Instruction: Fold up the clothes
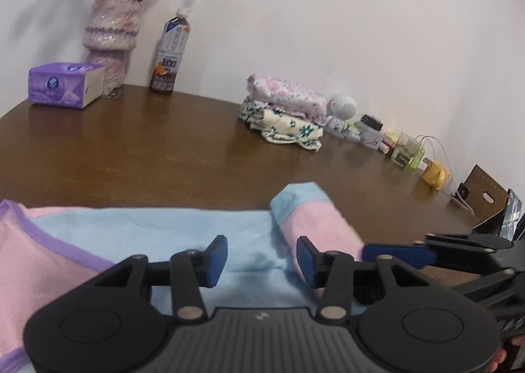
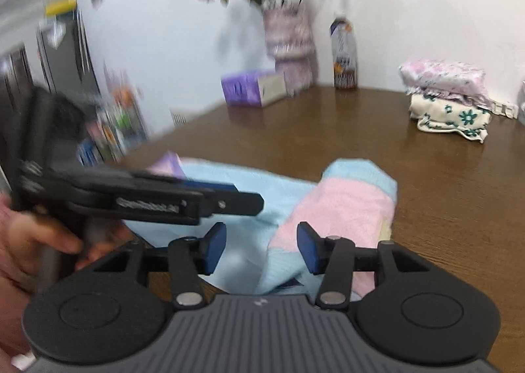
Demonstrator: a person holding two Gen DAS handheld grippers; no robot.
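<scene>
A pink and light-blue garment (image 1: 157,235) with purple trim lies on the brown table (image 1: 147,150). One sleeve (image 1: 311,218) is folded inward onto it; it also shows in the right wrist view (image 2: 344,205). My left gripper (image 1: 262,261) is open and empty just above the blue part. My right gripper (image 2: 262,250) is open and empty above the sleeve and blue fabric (image 2: 249,186). The left gripper (image 2: 242,199) reaches in from the left in the right wrist view. The right gripper (image 1: 397,256) shows at the right in the left wrist view.
A stack of folded floral clothes (image 1: 285,113) sits at the back, also in the right wrist view (image 2: 449,97). A purple tissue box (image 1: 65,84), a vase with flowers (image 1: 113,31) and a drink bottle (image 1: 170,51) stand at the back left. Small items (image 1: 393,146) line the wall at right.
</scene>
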